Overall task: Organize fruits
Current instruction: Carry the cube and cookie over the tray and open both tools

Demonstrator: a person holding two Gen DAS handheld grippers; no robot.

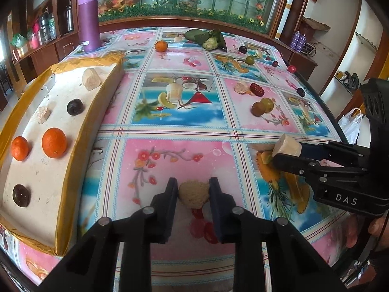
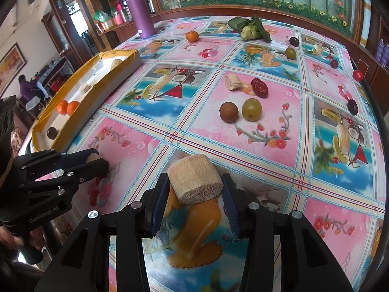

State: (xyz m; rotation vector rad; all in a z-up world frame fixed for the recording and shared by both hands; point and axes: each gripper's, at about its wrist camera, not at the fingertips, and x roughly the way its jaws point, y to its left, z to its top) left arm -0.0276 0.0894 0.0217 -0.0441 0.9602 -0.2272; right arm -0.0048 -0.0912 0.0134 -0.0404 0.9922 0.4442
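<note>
My left gripper (image 1: pixel 193 189) is shut on a small beige fibrous chunk (image 1: pixel 193 194), held low over the flowered tablecloth. My right gripper (image 2: pixel 195 187) is shut on a larger beige cylinder chunk (image 2: pixel 194 180); it also shows in the left wrist view (image 1: pixel 288 147). The left gripper appears at the left in the right wrist view (image 2: pixel 97 161). A yellow-edged white tray (image 1: pixel 73 146) on the left holds two oranges (image 1: pixel 54 142), two dark fruits and two beige chunks. Loose on the table lie a brown fruit (image 2: pixel 228 112), a green fruit (image 2: pixel 252 109), a dark red slice (image 2: pixel 259 87) and a beige chunk (image 2: pixel 232 81).
A purple flask (image 1: pixel 89 19) stands at the far left corner. An orange (image 1: pixel 161 46), a leafy cauliflower (image 1: pixel 210 41), and several small dark, green and red fruits (image 2: pixel 290 52) lie toward the far and right edges. A wooden rail borders the table's far side.
</note>
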